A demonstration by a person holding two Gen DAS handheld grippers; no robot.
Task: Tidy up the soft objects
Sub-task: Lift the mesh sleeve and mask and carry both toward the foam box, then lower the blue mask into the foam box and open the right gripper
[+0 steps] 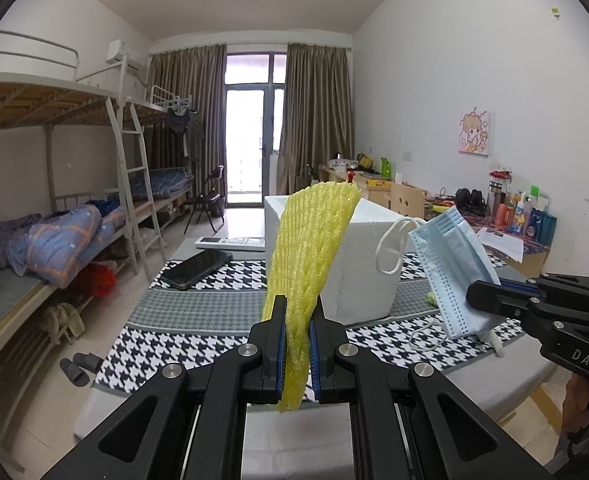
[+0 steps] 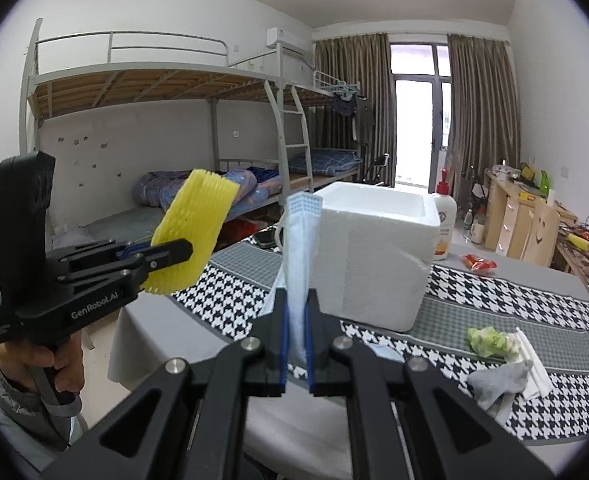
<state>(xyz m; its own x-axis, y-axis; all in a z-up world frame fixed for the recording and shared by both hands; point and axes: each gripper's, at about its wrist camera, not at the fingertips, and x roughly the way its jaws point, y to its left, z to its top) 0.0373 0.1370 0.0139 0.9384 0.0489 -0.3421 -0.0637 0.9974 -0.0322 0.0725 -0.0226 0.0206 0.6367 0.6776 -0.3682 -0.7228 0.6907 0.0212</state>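
The left tool (image 1: 297,322) pinches the lower end of a yellow foam-net fruit sleeve (image 1: 308,248), which stands upright in front of the white styrofoam box (image 1: 358,256). The right tool (image 2: 295,320) is pressed together on a pale blue pleated face mask (image 2: 300,248), held up just before the same box. The box sits on the desk (image 2: 474,308) with its black-and-white houndstooth cloth. Right of the box lie a crumpled green soft lump (image 2: 488,342) and a grey sock (image 2: 494,384); behind it stands a lotion pump bottle (image 2: 442,224).
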